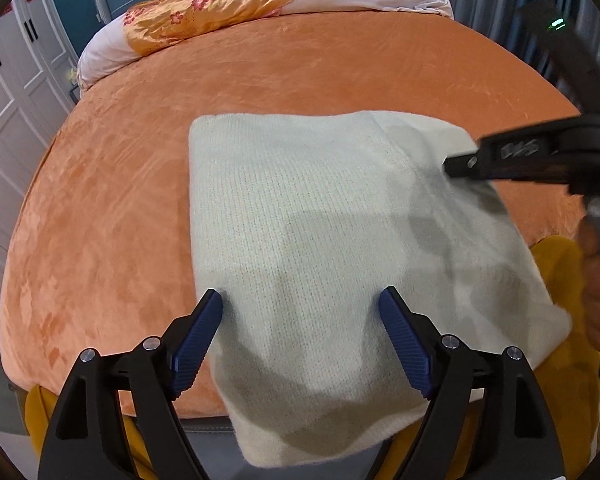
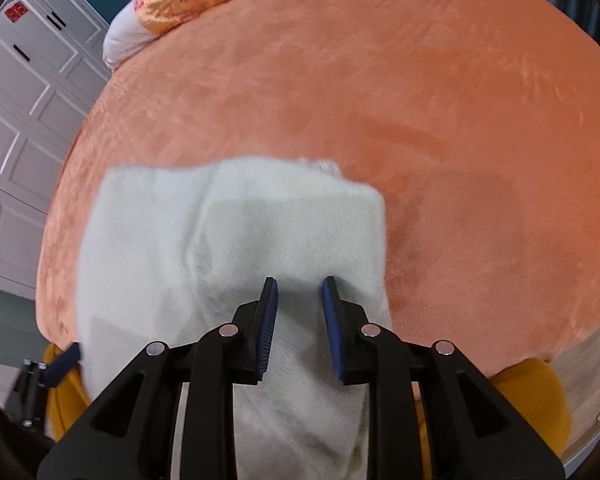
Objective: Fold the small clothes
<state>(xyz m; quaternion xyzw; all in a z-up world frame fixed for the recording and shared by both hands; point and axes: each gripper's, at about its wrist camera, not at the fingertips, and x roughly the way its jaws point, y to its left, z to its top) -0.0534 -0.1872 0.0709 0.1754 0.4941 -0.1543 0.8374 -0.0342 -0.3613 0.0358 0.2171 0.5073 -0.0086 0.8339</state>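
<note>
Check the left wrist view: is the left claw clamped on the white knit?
No. The left claw stands wide open above the white knit, its blue pads clear of the cloth.

Both cameras ride on the handheld grippers, looking steeply down and forward along their fingers, close over the near edge of the bed. Each view has its own fingers at the bottom, the white knit mid-frame, pillows at top and wardrobe at left. The left view also catches the right gripper at its right edge.
</note>
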